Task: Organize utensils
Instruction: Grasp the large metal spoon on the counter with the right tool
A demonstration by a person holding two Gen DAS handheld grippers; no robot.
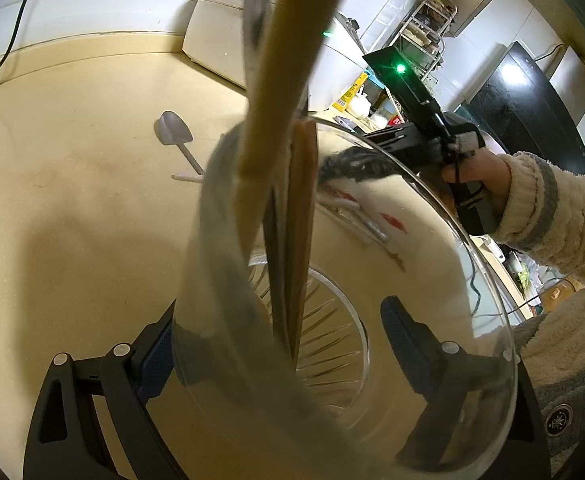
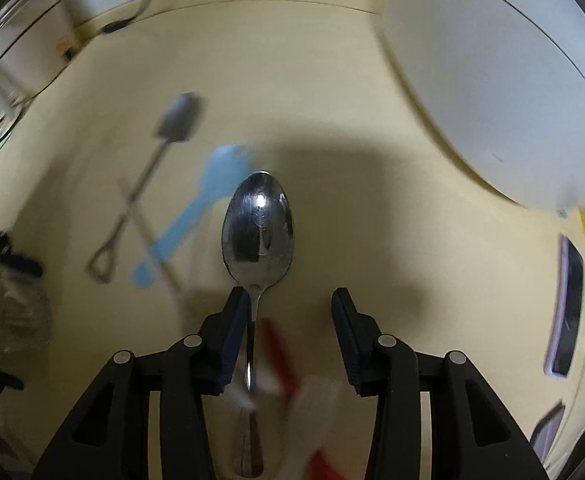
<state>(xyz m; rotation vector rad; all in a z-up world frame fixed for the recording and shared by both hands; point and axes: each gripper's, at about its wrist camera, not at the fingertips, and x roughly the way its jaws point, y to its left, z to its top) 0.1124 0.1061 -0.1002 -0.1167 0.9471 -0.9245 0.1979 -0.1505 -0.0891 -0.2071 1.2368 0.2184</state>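
- The left tool (image 1: 276,344) grips a clear glass jar (image 1: 472,280), one finger pressed on each side of its wall.
- Inside the jar, between the fingers, stand a pale wooden handle (image 1: 280,80) and a brown flat utensil (image 1: 302,220); both lean up past the rim.
- Beyond the jar, left of it, a grey scoop (image 1: 172,128) lies on the beige table (image 1: 72,200).
- Farther back stands a white appliance (image 1: 216,36); to the right a hand (image 1: 480,176) in a fluffy sleeve holds the other tool.
- The right tool (image 2: 290,300) points down at the table (image 2: 332,100). Its jaws stand apart, wider than the stem between them.
- A steel spoon (image 2: 257,228) has its stem against the left finger (image 2: 234,332), clear of the right one; bowl sticking out ahead. What bears the spoon I cannot tell.
- Left of the spoon, on the table, lie a blue plastic spoon (image 2: 196,216) and a grey shovel-shaped scoop (image 2: 172,128), blurred.
- A red-and-white thing (image 2: 288,372) shows blurred beneath the fingers.
- Ahead right sits a white round object (image 2: 492,92).
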